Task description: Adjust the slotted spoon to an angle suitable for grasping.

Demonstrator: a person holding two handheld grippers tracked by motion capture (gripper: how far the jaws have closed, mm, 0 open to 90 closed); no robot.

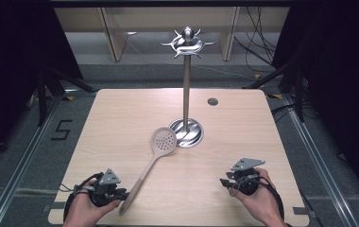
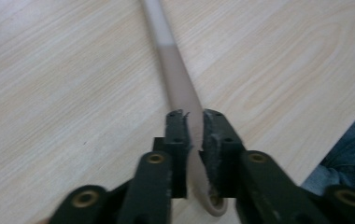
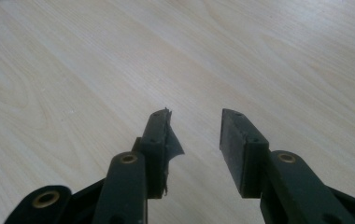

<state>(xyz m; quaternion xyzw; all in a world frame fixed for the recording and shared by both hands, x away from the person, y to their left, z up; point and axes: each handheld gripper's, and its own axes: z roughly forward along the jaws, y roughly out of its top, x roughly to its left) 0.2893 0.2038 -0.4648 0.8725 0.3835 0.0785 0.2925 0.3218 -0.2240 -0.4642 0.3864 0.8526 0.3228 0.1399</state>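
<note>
- The left claw (image 1: 121, 194) sits at the near-left corner of the pale wood counter (image 1: 121, 118), held in the person's left hand (image 1: 85, 208).
- In the left gripper view the left claw (image 2: 193, 122) pinches the beige handle of a slotted spoon (image 2: 175, 70), its two black jaws pressed against either side of the handle close to its end, and the rounded tip of the handle shows between the jaws lower down.
- The slotted spoon (image 1: 156, 151) runs diagonally from the left claw up and to the right, its round perforated head lying near the middle of the counter, just beside the base of a metal utensil stand (image 1: 186, 94).
- The stand's round shiny base rests on the counter a little right of centre, its thin pole rises upright, and a ring of curved hooks crowns the top.
- A small grey disc (image 1: 212, 101) is set in the counter surface beyond the stand, toward the far-right side.
- The right claw (image 1: 225, 182) hovers at the near-right of the counter in the person's right hand (image 1: 262, 198).
- In the right gripper view the right claw (image 3: 194, 126) is spread, with bare wood between its jaws, and the pad on its left jaw looks torn at the edge.
</note>
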